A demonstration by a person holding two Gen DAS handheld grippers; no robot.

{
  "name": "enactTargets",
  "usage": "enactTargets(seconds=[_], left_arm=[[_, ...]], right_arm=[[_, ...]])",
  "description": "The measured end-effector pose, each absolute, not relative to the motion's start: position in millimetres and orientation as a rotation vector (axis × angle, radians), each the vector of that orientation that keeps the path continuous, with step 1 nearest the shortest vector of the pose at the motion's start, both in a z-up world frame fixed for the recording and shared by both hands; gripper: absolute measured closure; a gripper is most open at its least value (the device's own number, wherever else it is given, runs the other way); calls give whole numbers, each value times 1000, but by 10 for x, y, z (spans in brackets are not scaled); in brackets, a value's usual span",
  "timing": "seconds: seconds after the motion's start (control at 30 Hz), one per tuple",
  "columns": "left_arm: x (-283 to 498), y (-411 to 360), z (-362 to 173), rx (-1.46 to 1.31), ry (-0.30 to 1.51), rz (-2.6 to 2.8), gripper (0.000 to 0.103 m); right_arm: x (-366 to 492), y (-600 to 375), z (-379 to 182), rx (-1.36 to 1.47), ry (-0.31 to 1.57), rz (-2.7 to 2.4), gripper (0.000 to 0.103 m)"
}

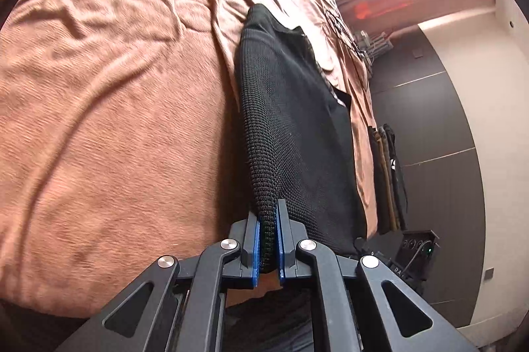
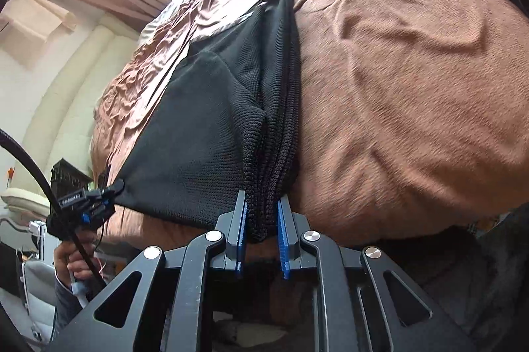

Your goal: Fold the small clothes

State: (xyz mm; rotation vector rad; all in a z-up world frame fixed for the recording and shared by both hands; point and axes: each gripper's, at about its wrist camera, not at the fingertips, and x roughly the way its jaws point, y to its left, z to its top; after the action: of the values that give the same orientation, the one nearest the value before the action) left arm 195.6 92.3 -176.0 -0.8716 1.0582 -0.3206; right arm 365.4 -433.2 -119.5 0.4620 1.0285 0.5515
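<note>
The black knit garment [image 1: 291, 127] lies on the brown bedspread [image 1: 109, 107], near its edge. The left gripper [image 1: 268, 239] pinches one bunched knit edge; the right gripper [image 2: 262, 229] pinches another bunched edge.

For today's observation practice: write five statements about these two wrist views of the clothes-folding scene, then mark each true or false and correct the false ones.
1. The left tongs are clamped on a black knitted garment. True.
2. The right tongs stand empty. False: they pinch bunched black knit.
3. The garment lies on a brown bedspread. True.
4. The garment is white. False: it is black.
5. In the right wrist view, a hand holds the other gripper. True.
</note>
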Motion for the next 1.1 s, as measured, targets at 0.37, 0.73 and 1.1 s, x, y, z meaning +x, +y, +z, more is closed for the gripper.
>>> enactTargets(seconds=[0.37, 0.73, 1.1], left_arm=[[1649, 1173, -1686, -836, 1067, -295, 96], [1679, 1189, -1892, -790, 1155, -271, 81], [2105, 1380, -2005, -814, 1147, -236, 61]], right_arm=[[3656, -3861, -1296, 412, 1067, 637, 90], [3860, -3874, -1244, 349, 1074, 636, 72], [4527, -3993, -1179, 398, 1043, 580, 43]])
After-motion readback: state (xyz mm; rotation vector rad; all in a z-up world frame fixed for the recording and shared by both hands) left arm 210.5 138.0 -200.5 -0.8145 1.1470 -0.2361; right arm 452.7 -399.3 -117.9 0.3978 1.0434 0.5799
